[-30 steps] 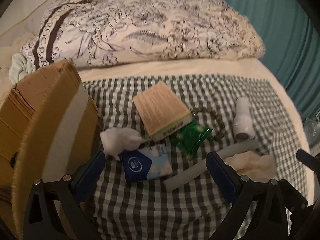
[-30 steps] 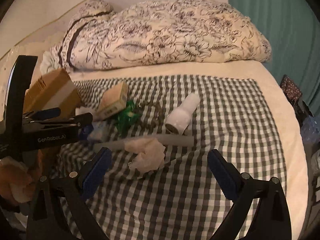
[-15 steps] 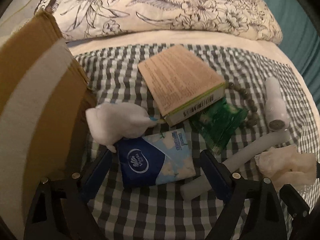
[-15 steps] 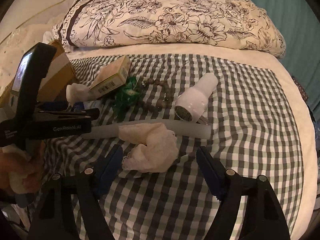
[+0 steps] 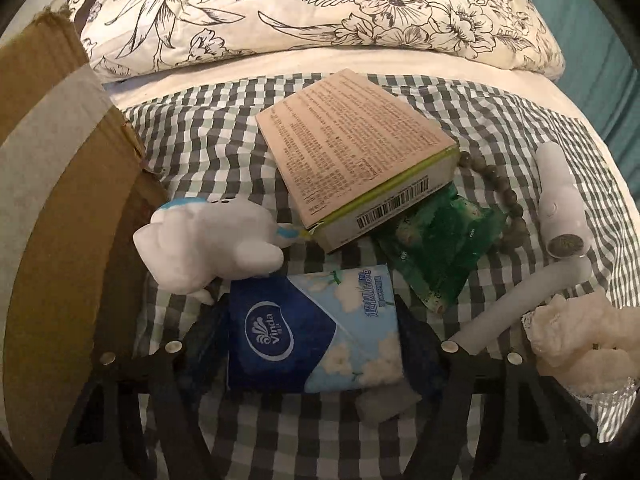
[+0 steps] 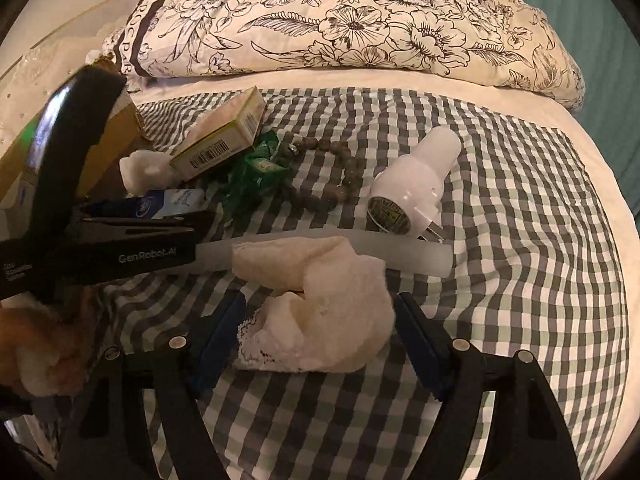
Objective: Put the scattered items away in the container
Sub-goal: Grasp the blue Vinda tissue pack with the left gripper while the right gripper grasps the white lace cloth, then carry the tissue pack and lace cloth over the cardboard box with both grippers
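On the checked cloth, my left gripper (image 5: 316,328) is open with its fingers on either side of a blue Vinda tissue pack (image 5: 312,332). Beyond it lie a white plush toy (image 5: 208,240), a tan box (image 5: 356,152), a green packet (image 5: 436,248) and a bead bracelet (image 5: 508,204). The cardboard box (image 5: 60,184) stands at the left. My right gripper (image 6: 320,328) is open around a cream lace cloth (image 6: 320,312). Behind it lie a white tube (image 6: 400,250) and a white plug-in device (image 6: 412,184).
A floral duvet (image 6: 340,24) is piled along the back of the bed. A teal curtain (image 6: 608,60) hangs at the right. The checked cloth (image 6: 520,240) extends to the right of the items. The left gripper's body (image 6: 100,248) crosses the right wrist view at the left.
Both grippers have moved forward and down. The left now straddles the tissue pack and the right straddles the lace cloth. Both stay open.
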A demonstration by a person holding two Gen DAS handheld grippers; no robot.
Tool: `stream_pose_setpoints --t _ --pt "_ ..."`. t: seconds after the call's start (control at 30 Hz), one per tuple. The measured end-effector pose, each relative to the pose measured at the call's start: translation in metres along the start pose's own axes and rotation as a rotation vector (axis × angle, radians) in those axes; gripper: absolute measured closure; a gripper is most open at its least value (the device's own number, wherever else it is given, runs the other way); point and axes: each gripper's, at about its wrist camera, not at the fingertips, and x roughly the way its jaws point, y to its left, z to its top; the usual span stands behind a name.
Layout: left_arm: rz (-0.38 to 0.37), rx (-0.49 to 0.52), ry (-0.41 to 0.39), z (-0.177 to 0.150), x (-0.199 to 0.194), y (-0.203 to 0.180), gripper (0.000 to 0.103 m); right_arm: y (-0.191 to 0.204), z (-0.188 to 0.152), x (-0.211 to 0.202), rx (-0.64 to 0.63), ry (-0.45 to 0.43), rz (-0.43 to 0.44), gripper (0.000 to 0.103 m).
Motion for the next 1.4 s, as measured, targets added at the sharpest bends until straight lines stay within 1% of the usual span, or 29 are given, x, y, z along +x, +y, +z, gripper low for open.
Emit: stream_pose_setpoints --t 0.1,0.13,0.17,0.3,0.37,0.43,0.5,0.57,0.67,0.83,0.97,1.23,1.4 --pt "-0.004 0.007 0.001 -0.001 -0.002 0.000 0.028 0.002 0.000 0.001 0.001 0.000 0.000 0.029" --pt "-0.004 0.011 0.000 -0.001 -0.004 0.001 0.028 0.002 0.000 0.001 0.006 0.001 0.004 0.039" --pt "-0.002 0.014 -0.002 -0.001 -0.005 0.001 0.028 0.002 0.001 0.001 0.014 0.006 0.012 0.052" --pt "-0.002 0.015 -0.013 0.000 -0.013 0.005 0.028 0.001 -0.002 0.005 0.025 0.036 0.019 0.065" --pt "-0.006 0.016 -0.022 0.000 -0.020 0.005 0.028 0.001 -0.003 0.004 0.032 0.041 0.021 0.079" --pt "-0.008 0.020 -0.035 0.000 -0.028 0.005 0.028 0.000 -0.002 -0.001 0.055 0.032 0.047 0.087" --pt "-0.011 0.025 -0.051 0.000 -0.037 0.006 0.028 0.001 -0.003 -0.006 0.067 0.025 0.068 0.088" --pt "-0.017 0.029 -0.063 0.001 -0.045 0.006 0.028 0.002 -0.004 -0.011 0.071 0.015 0.079 0.091" --pt "-0.026 0.030 -0.081 0.002 -0.055 0.008 0.028 0.006 -0.005 -0.017 0.070 0.008 0.073 0.092" --pt "-0.039 0.041 -0.114 -0.003 -0.078 0.011 0.028 0.008 -0.005 -0.035 0.080 -0.037 0.073 0.092" --pt "-0.048 0.048 -0.135 -0.008 -0.094 0.013 0.028 0.012 -0.005 -0.053 0.084 -0.071 0.062 0.092" --pt "-0.066 0.060 -0.184 -0.017 -0.122 0.017 0.028 0.010 -0.012 -0.084 0.134 -0.120 0.029 0.092" --pt "-0.080 0.073 -0.205 -0.023 -0.137 0.022 0.028 0.013 -0.011 -0.110 0.143 -0.159 -0.007 0.092"
